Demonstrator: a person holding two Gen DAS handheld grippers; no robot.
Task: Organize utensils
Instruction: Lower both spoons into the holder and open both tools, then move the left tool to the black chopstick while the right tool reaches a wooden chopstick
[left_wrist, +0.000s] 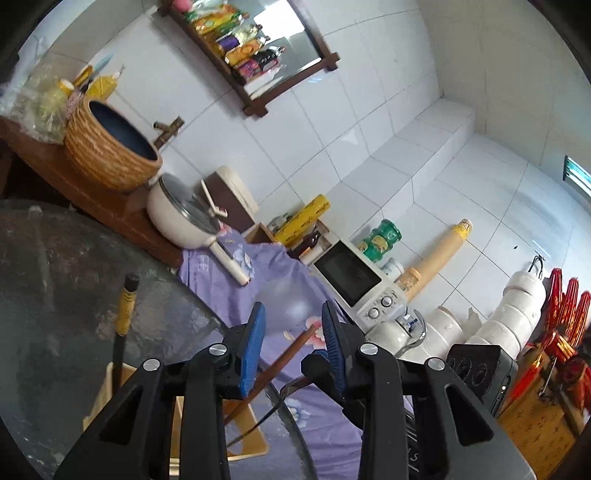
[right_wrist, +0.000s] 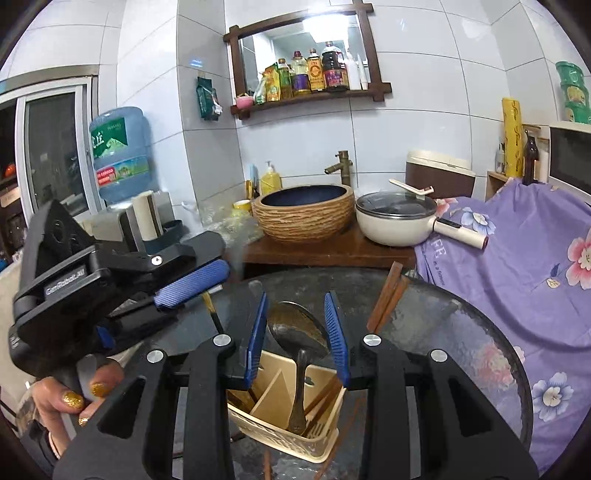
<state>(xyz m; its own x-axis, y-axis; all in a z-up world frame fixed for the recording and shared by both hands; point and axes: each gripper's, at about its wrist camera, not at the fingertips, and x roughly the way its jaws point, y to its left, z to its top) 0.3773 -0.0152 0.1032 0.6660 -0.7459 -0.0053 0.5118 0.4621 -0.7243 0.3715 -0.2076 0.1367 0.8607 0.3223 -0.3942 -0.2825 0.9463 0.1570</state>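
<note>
A beige utensil holder (right_wrist: 284, 439) with dividers stands on the round glass table (right_wrist: 465, 354). My right gripper (right_wrist: 297, 332) is shut on the bowl of a metal spoon (right_wrist: 295, 328), whose handle hangs down into the holder among a fork and chopsticks. Brown chopsticks (right_wrist: 388, 295) lean out of the holder to the right. My left gripper (right_wrist: 195, 291), held by a hand (right_wrist: 85, 395), hovers left of the holder. In its own view the left gripper (left_wrist: 293, 328) stands open. A brown chopstick (left_wrist: 284, 362) slants across behind its gap. A black, yellow-banded stick (left_wrist: 125, 306) rises from the holder (left_wrist: 107, 391).
Behind the table are a woven basin (right_wrist: 303, 218), a cream pot with glass lid (right_wrist: 395, 221) and a purple flowered cloth (right_wrist: 517, 280). A microwave (left_wrist: 351, 277), paper-cup stacks and white rolls line the wall. A water jug (right_wrist: 122, 151) stands far left.
</note>
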